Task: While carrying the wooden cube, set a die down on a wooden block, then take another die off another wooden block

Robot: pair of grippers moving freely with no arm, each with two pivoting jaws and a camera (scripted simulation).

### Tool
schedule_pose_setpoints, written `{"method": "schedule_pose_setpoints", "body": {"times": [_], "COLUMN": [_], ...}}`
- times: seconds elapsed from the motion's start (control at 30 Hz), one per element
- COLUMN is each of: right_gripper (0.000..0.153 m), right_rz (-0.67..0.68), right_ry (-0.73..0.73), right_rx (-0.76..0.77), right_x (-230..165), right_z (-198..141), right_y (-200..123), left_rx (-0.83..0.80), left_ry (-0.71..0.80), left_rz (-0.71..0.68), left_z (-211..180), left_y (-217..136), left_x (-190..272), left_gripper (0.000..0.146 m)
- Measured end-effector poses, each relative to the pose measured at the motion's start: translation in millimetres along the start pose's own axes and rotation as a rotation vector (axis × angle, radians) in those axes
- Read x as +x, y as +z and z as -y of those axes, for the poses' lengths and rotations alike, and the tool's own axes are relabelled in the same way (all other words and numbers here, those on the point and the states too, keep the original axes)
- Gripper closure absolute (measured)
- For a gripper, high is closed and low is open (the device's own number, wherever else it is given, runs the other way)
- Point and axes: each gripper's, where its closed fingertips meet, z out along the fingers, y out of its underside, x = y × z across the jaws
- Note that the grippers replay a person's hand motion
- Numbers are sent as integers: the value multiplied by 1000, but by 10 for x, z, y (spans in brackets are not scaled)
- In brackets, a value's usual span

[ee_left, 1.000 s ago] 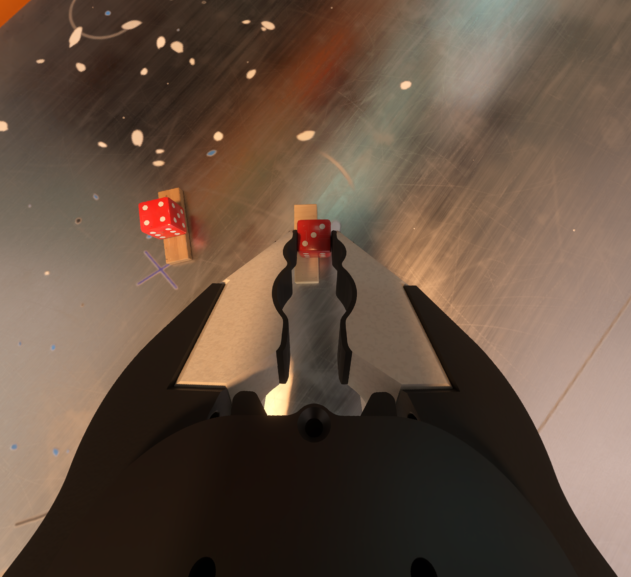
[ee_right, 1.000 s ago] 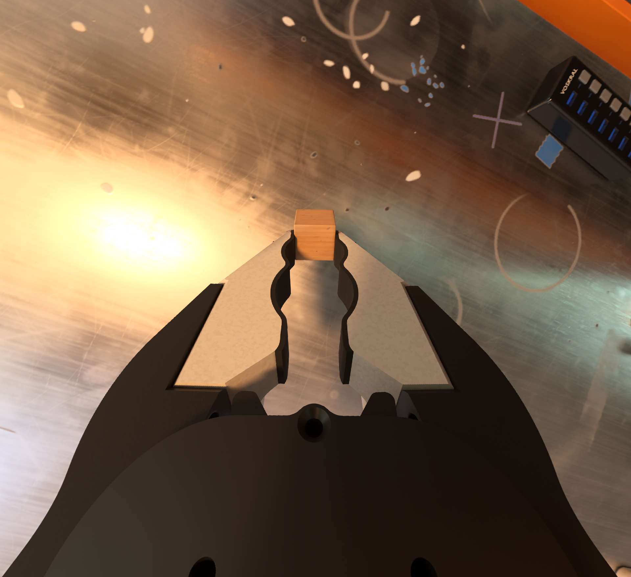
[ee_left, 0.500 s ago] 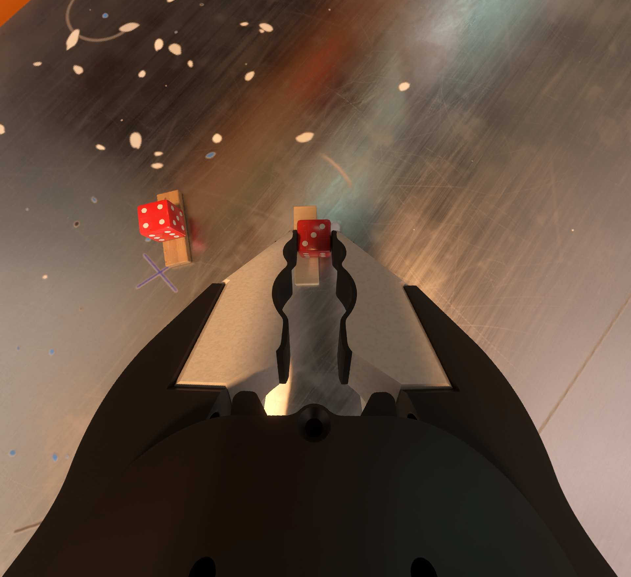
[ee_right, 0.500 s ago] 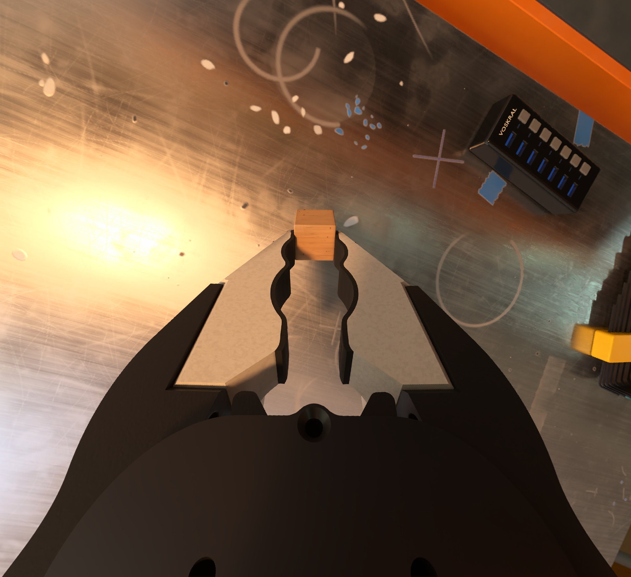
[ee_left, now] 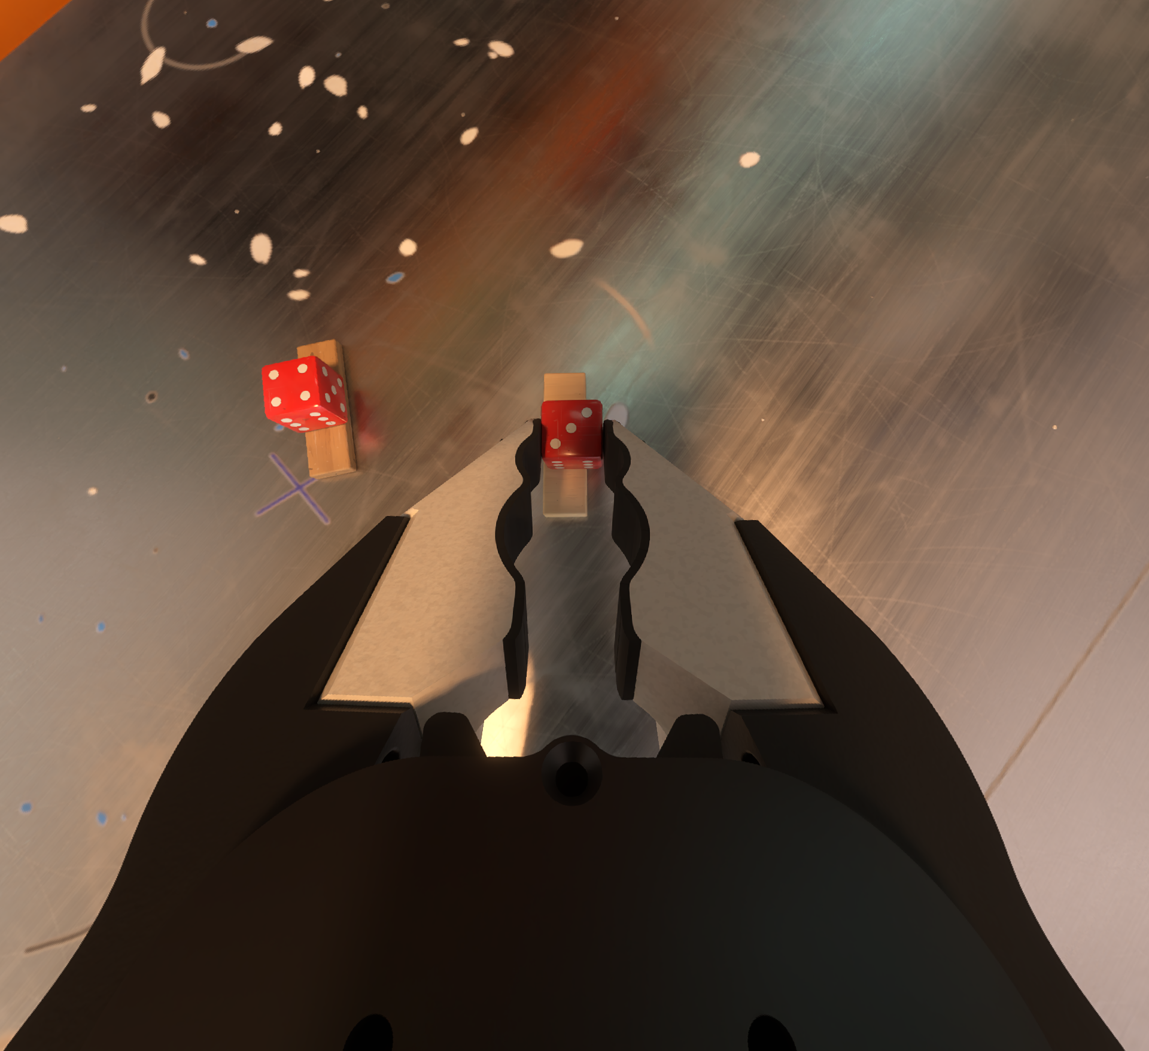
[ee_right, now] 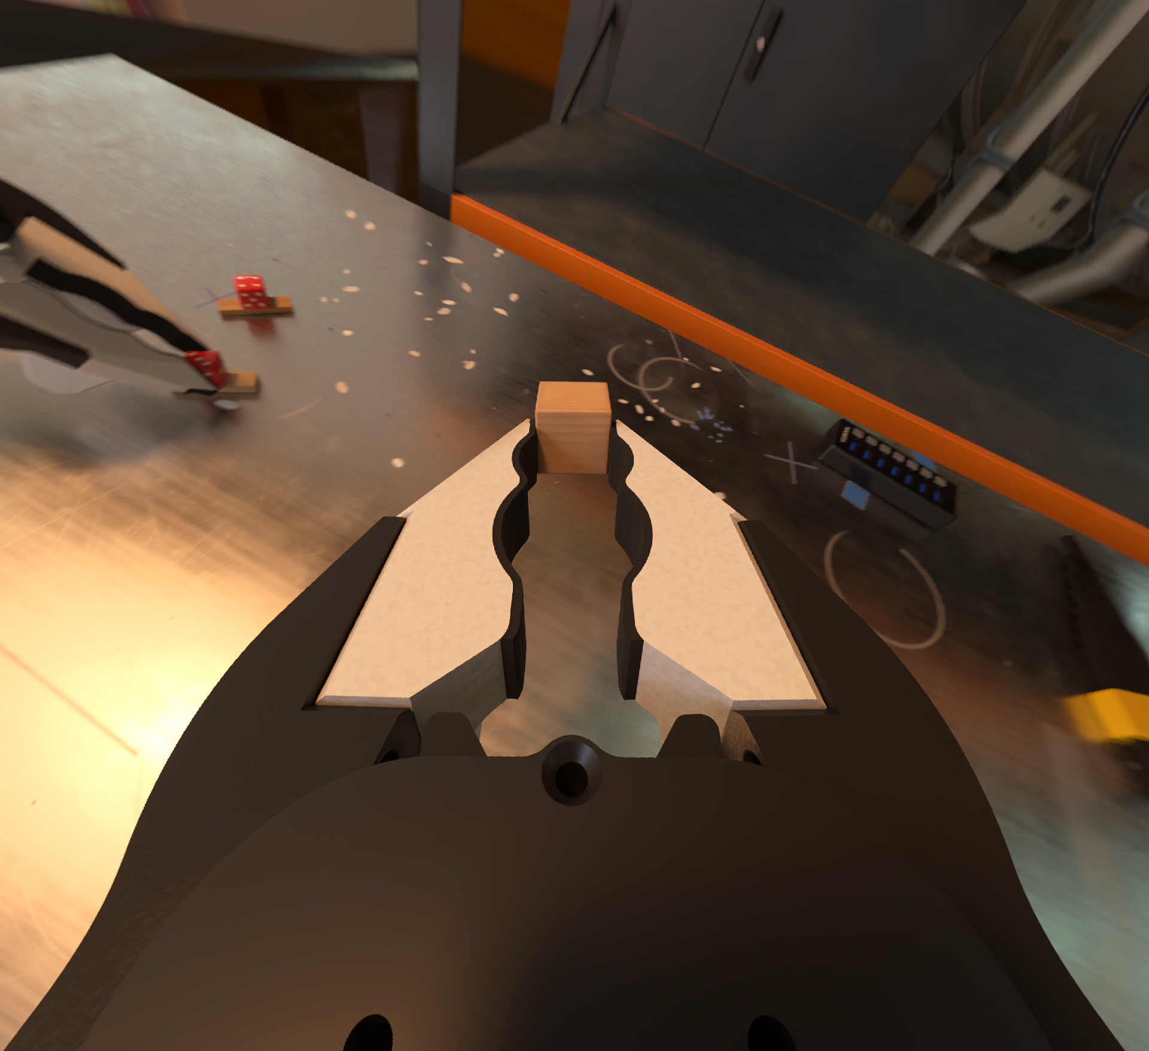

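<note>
Starting at your left, a second red die (ee_left: 303, 393) sits free on its own wooden block (ee_left: 329, 449) beside a purple cross mark (ee_left: 292, 489), presumably waiting as the later pick. Your left gripper (ee_left: 572, 436) pinches the first red die (ee_left: 571, 430) directly over the pale wooden block (ee_left: 564, 499), apparently lined up to release it there. Your right gripper (ee_right: 572, 436) clamps the wooden cube (ee_right: 572, 427) well above the steel table (ee_right: 186, 523), apart from both blocks, so it stays carried.
</note>
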Motion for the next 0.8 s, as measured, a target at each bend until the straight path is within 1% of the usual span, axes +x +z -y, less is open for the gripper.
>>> {"method": "schedule_pose_setpoints", "body": {"times": [0.03, 0.07, 0.13, 0.17, 0.27, 0.33, 0.43, 0.53, 0.73, 0.8], "right_gripper": [131, 131, 131, 131, 131, 131, 131, 131, 131, 131], "right_rz": [6, 8, 12, 20, 50, 68, 46, 10, 39, 45], "right_ry": [11, 21, 65, 87, 156, 173, 94, 20, 62, 58], "right_rx": [46, 81, 127, 145, 206, 215, 177, 187, 189, 193], "right_x": [-83, -150, -273, -319, -396, -433, -457, -425, -416, -426], "right_z": [-108, -224, -435, -505, -532, -544, -605, -599, -601, -595], "right_y": [-69, -124, -209, -244, -345, -361, -333, -339, -309, -300], "left_rx": [-2, -4, -8, -8, -8, -7, -9, -3, 6, 7], "left_ry": [-4, -7, -13, -15, -22, -22, -18, -20, -45, -45], "left_rz": [4, 8, 19, 22, 36, 43, 53, 52, 40, 44], "left_z": [-2, -5, -13, -16, -21, -21, -20, -26, -42, -42], "left_y": [-3, -6, -14, -18, -23, -23, -24, -29, -40, -40], "left_x": [-1, -3, -6, -4, 1, 11, 21, 29, 23, 21], "left_gripper": [127, 124, 107, 104, 103, 103, 103, 103, 103, 106]}}
